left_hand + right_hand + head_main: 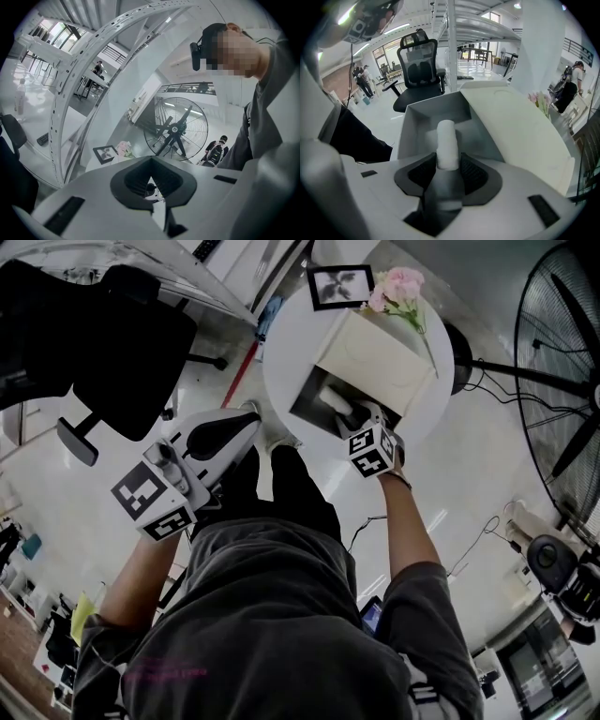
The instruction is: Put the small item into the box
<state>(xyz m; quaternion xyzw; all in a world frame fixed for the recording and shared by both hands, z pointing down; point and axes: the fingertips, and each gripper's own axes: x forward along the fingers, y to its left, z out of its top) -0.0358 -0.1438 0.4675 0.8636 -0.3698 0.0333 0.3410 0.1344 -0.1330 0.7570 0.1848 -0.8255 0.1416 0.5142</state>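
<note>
A white box (380, 352) lies open on the round white table (281, 348), its dark inside (314, 399) facing me. My right gripper (349, 414) reaches into that opening. In the right gripper view a small white cylinder (446, 140) stands between the jaws of the right gripper (448, 165), over the box's grey floor (417, 136), with the lid (520, 131) to the right. The pads stand wide and do not seem to press it. My left gripper (246, 420) hangs off the table's near-left edge; in the left gripper view the left gripper (151, 161) is shut with nothing in it.
A framed picture (339, 285) and pink flowers (398, 285) stand at the table's far side, behind the box. A black office chair (122, 348) is on the floor to the left. A large standing fan (562, 362) is at the right.
</note>
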